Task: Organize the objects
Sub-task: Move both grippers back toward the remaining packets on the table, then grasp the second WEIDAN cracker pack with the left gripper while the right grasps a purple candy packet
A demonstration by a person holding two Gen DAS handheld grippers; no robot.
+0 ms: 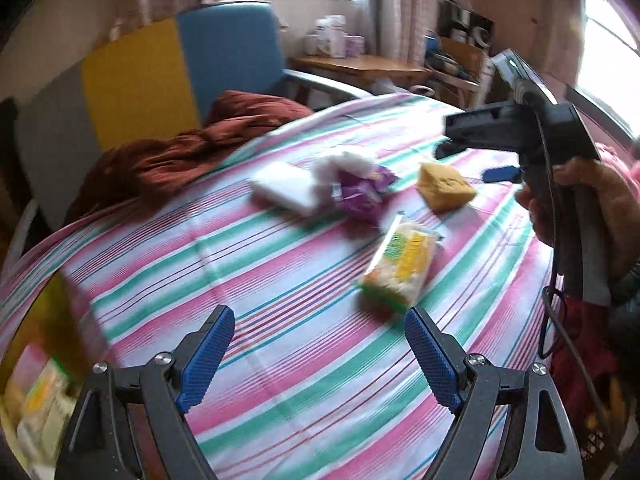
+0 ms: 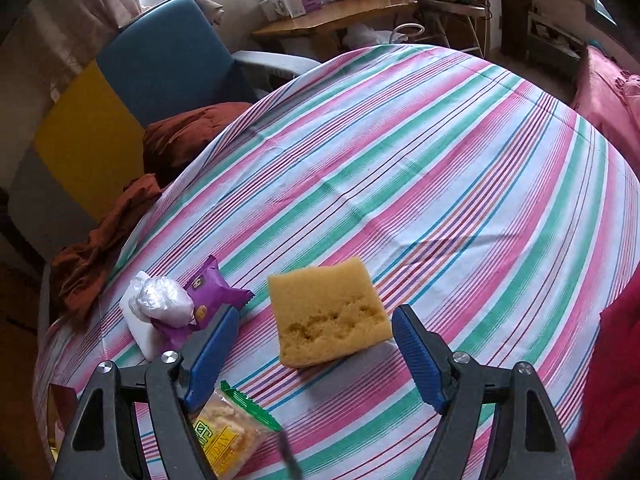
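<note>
The right gripper (image 2: 314,350) is seen nearest, its jaws spread wide around nothing, with one yellow sponge (image 2: 328,312) lying just beyond them on the striped bench (image 2: 440,168). The left gripper (image 1: 320,354) is likewise open and empty. Toward the bench's near edge, one white pad (image 2: 138,330), one biscuit packet (image 1: 400,270) and one purple wrapper (image 2: 214,294) are counted.

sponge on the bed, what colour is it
Yellow-tan sponge, pitted on top; it shows best in the right wrist view.

A blue and yellow chair (image 2: 160,60) stands beside the striped surface (image 2: 440,160). Rust-brown cloth (image 1: 180,160) lies bunched on its seat. A wooden desk (image 2: 340,16) behind carries boxes (image 2: 280,0).
</note>
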